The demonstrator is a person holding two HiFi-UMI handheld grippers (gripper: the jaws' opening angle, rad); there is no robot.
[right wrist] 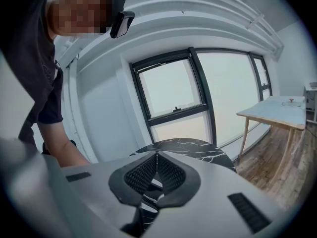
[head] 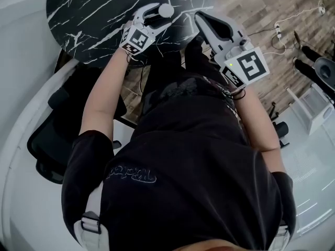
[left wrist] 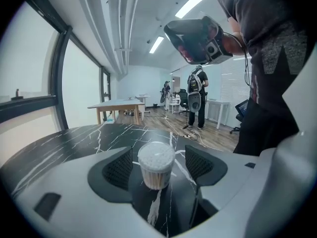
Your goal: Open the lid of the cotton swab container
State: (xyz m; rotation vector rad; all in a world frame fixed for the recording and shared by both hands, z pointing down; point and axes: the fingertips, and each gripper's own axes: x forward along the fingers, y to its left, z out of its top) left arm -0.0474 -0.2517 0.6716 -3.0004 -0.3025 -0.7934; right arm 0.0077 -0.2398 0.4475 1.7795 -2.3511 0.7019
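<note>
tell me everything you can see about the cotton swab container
The cotton swab container is a small clear round tub packed with swabs: white tips fill the top, and tan sticks show through the lower wall. It stands upright near the edge of the black marbled table. It sits between the open jaws of the left gripper, with a gap to both pads, so only the table touches it. A clear lid, if on, cannot be made out.

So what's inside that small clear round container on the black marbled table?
Cotton swabs, packed upright in the small clear round container: white tips fill the top, pale sticks show below. Outer swabs hide the inner ones.
</note>
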